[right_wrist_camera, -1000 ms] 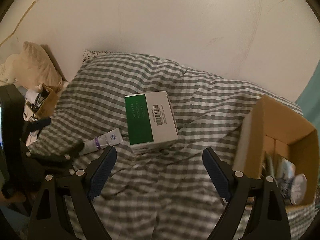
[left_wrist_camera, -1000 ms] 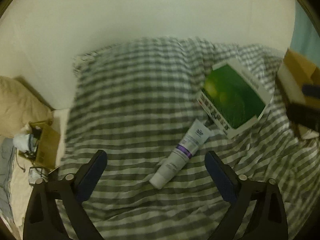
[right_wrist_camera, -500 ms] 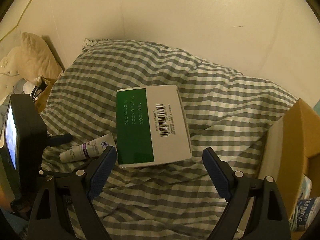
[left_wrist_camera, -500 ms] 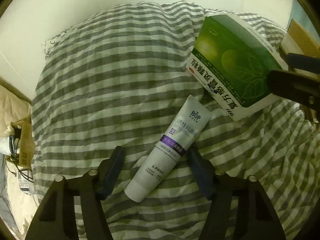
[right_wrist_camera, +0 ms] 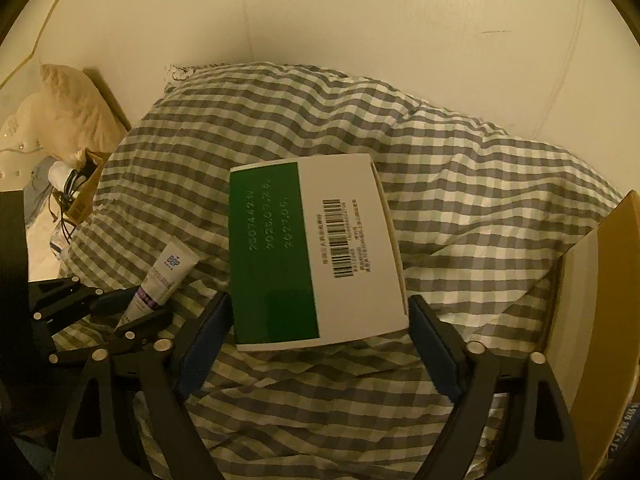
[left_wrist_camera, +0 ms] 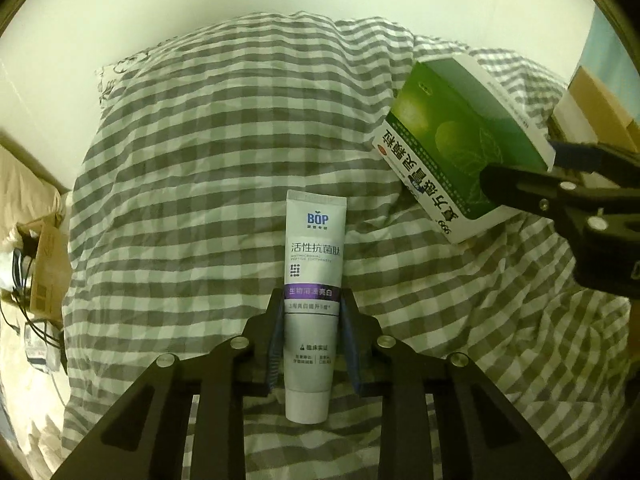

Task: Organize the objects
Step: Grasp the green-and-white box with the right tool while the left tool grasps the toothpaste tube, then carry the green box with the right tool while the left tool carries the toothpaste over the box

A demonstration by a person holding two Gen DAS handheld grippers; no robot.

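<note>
While the left gripper (left_wrist_camera: 312, 312) closes on the toothpaste tube (left_wrist_camera: 314, 284) lying on the checked bedding (left_wrist_camera: 200, 200), the right gripper (right_wrist_camera: 320, 328) narrows around the green box (right_wrist_camera: 316, 252) at two o'clock.

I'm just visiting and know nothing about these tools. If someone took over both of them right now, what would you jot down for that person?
Left tool: jaws closing on the toothpaste tube, pads at its sides; it lies on the checked bedding.
Right tool: jaws closing around the near end of the green and white box, which also lies on the bedding; firm contact is not clear.
Cardboard box: open, at the right edge, with a few items inside.
Done: both tools lined up on their items.
Left: finish both grips, lift, and probably put both things in the cardboard box.
</note>
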